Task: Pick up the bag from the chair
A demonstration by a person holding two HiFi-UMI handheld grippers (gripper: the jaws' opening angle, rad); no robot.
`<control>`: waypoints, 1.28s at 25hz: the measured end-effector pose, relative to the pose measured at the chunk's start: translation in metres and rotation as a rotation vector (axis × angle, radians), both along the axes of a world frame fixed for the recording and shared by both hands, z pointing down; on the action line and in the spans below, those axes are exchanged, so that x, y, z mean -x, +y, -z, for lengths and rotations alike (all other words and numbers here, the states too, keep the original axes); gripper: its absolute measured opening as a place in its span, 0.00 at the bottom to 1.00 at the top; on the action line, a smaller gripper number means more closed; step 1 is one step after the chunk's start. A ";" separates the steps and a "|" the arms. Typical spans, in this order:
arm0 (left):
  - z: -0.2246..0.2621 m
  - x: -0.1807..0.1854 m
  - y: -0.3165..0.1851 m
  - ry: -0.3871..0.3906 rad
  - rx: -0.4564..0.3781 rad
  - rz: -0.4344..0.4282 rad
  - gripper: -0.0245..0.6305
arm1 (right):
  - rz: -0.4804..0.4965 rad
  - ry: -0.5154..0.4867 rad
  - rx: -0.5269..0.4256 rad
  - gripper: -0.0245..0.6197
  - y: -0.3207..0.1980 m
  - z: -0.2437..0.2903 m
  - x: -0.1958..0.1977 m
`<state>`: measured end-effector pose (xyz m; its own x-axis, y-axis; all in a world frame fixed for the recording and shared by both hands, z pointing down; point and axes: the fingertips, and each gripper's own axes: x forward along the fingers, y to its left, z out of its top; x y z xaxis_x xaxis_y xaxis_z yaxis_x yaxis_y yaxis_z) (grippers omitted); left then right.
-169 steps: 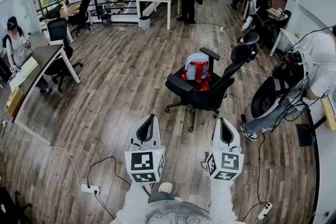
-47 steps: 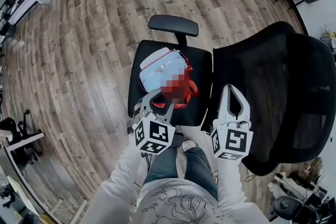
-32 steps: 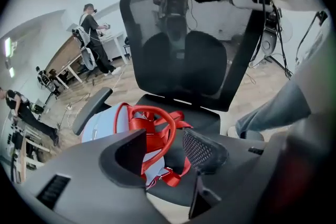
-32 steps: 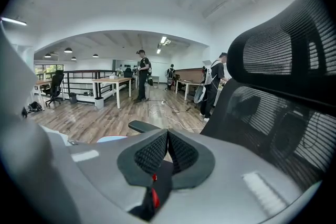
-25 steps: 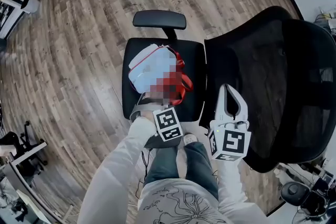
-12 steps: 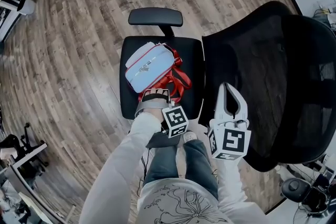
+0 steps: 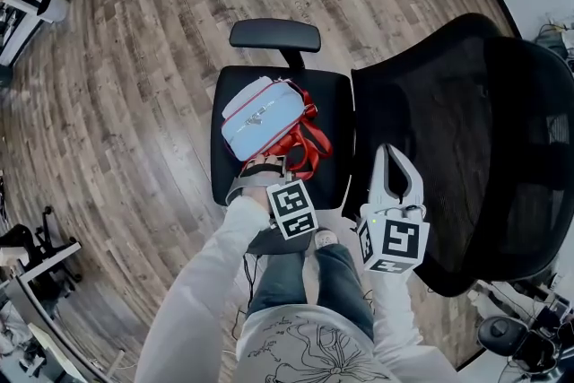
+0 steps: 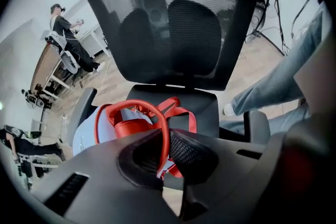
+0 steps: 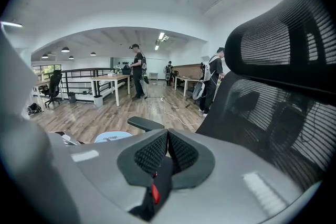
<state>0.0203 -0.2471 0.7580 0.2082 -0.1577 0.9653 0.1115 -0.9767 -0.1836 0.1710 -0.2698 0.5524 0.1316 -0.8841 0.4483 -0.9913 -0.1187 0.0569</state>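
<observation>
One left tongs (image 7: 265, 163), downturned, closing on handle (image 8: 166, 136)

Chair (image 7: 327, 108), first seen at a distance in mid-frame, is now viewed from directly above, filling centre and right. Left gripper (image 7: 265, 164), earlier held wide open at lower centre, has been lowered onto the near end of the bag (image 7: 260, 115). Its jaws have just been closing; the red handle (image 8: 164, 131) is now pinched between the pads.

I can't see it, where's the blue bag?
In the head view the bag lies left of centre on the chair seat, just below the armrest.
</observation>
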 end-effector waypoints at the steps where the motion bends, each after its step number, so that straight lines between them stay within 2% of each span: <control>1: 0.005 -0.001 -0.001 0.030 0.031 0.034 0.09 | 0.003 0.000 -0.001 0.05 -0.002 0.001 0.002; 6: 0.035 -0.004 -0.005 0.246 0.283 0.312 0.09 | 0.019 -0.011 -0.001 0.05 -0.006 0.006 0.012; 8: 0.050 -0.005 -0.014 0.336 0.357 0.426 0.10 | 0.027 -0.016 -0.001 0.05 -0.008 0.007 0.015; 14: 0.098 0.011 -0.061 0.518 0.385 0.684 0.10 | 0.051 -0.018 -0.020 0.05 -0.016 0.021 0.025; 21: 0.138 0.041 -0.059 0.697 0.492 0.872 0.11 | 0.088 -0.017 -0.062 0.05 -0.026 0.039 0.044; 23: 0.152 0.044 -0.051 0.744 0.486 0.894 0.11 | 0.101 -0.020 -0.070 0.05 -0.028 0.044 0.050; 26: 0.178 0.050 -0.044 0.802 0.419 0.918 0.11 | 0.120 -0.026 -0.087 0.05 -0.029 0.054 0.058; 32: 0.251 0.071 -0.057 0.907 0.175 0.935 0.11 | 0.185 -0.044 -0.144 0.05 -0.036 0.081 0.082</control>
